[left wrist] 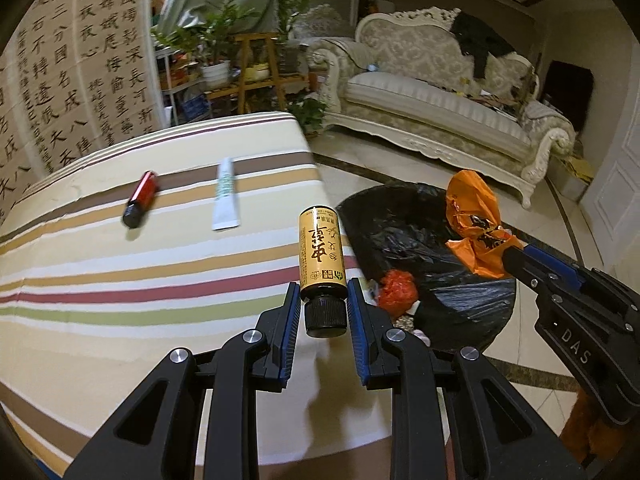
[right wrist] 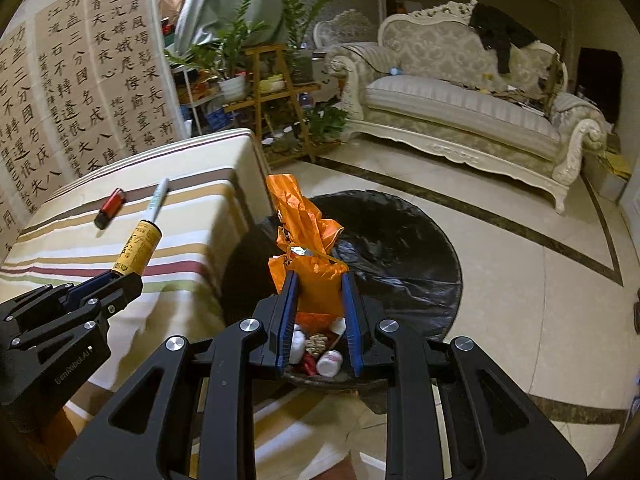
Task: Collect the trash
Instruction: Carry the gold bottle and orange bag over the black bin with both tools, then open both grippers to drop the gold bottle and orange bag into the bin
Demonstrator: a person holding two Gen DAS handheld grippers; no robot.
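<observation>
Two tongs are working at the edge of the striped desk (left wrist: 120,280). Left tongs (left wrist: 323,308) are gripping a small yellow bottle (left wrist: 320,252) by its black cap, jaws nearly closed on it, the bottle sticking straight out toward twelve o'clock over the desk's right edge. Right tongs (right wrist: 319,300) are pinching a crumpled orange plastic bag (right wrist: 308,240), jaws likewise narrow around it, and are holding it above the black-lined trash bin (right wrist: 400,248) that is sitting on the tiled floor (right wrist: 520,280) just beside the desk. Inside the bin, a few bits of rubbish are lying, among them a white pill bottle (right wrist: 330,362). On the desk, at about ten o'clock from the yellow bottle, a red lighter (left wrist: 140,200) and a white tube (left wrist: 226,196) are lying near each other but apart. A cream sofa (left wrist: 440,100) is standing across the room at one o'clock.
</observation>
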